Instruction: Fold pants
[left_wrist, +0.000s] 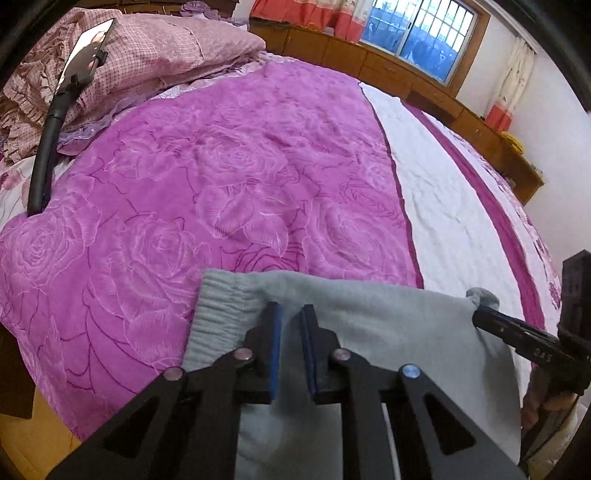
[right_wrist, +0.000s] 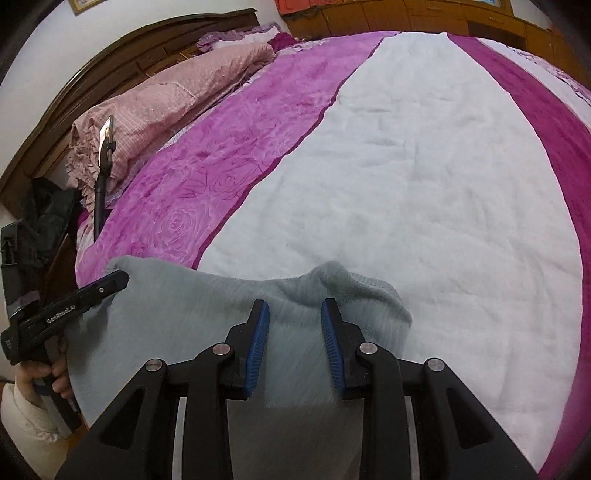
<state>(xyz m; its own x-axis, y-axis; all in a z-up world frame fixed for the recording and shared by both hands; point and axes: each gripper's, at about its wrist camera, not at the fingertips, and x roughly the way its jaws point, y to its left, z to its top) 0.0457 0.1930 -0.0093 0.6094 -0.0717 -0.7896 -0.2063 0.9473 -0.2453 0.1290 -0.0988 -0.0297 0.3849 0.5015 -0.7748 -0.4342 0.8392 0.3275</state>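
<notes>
Left tongs (left_wrist: 291, 314) are nearly closed on the top edge of the grey pants (left_wrist: 354, 325), beside the elastic waistband; whether the blue pads actually pinch the cloth cannot be told from either view, since a narrow gap shows between them. Right tongs (right_wrist: 295, 308) stand somewhat wider, with a bunched hump of the same upper edge rising between the pads, and appear to be gripping it. Both tongs point downward and away from the person, so the pants lie directly beneath and before them, at the near edge of the bed (right_wrist: 424, 166). Long axis of the visible upper edge runs side to side, from the left tongs to the right; the rest of the garment drops toward the person, out of view. Each hand is at its own end of that edge, neither nearer than the other. A light sleeve (right_wrist: 26, 424) shows behind the left tool in the right wrist view. Ahead, the magenta rose-patterned blanket (left_wrist: 221, 177) and the white blanket (left_wrist: 436, 192) offer an open surface for laying the pants flat. Pink pillows (left_wrist: 177, 48) and a phone on a flexible black holder (left_wrist: 88, 48) stand well apart at the headboard end; nothing obstructs the way forward.
</notes>
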